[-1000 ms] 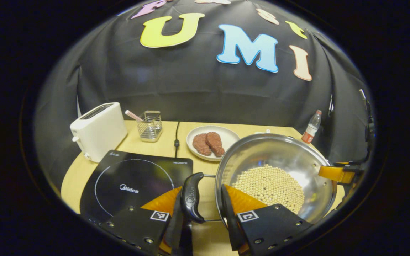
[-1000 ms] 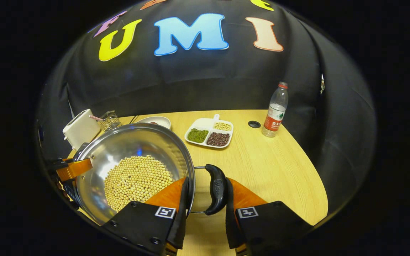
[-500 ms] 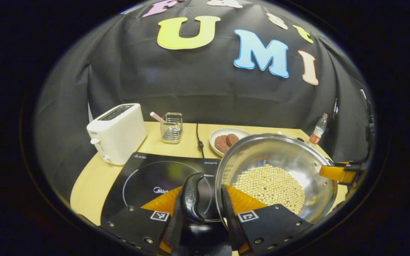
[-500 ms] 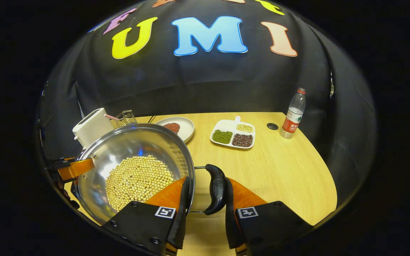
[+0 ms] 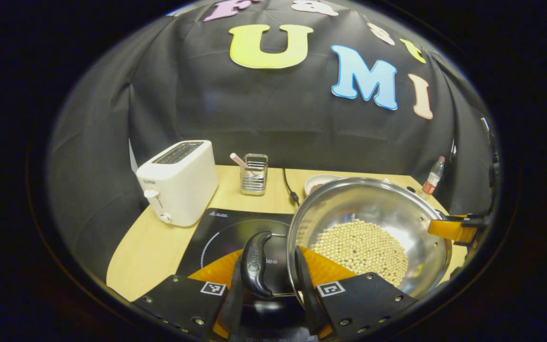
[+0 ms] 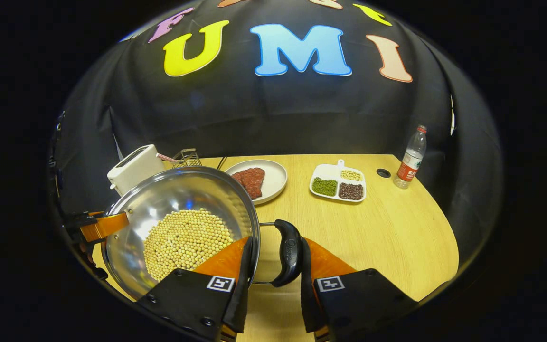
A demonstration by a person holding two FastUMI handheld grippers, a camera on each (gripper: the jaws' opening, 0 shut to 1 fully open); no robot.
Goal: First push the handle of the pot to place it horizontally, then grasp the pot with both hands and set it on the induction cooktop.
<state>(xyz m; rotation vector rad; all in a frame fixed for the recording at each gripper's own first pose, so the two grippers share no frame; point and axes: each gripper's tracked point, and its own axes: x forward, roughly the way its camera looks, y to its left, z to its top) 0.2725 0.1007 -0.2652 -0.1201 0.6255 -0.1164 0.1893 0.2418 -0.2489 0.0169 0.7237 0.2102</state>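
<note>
Pot (image 5: pixel 368 228) carried leftward — apparently over cooktop (image 5: pixel 226 228).

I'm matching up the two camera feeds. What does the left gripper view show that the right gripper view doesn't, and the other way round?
Left gripper view: the induction cooktop and a black cord.
Right gripper view: the divided bean tray.
Both: the pot of soybeans, held by a side handle in each gripper, plus the toaster, wire basket, meat plate and water bottle.
</note>
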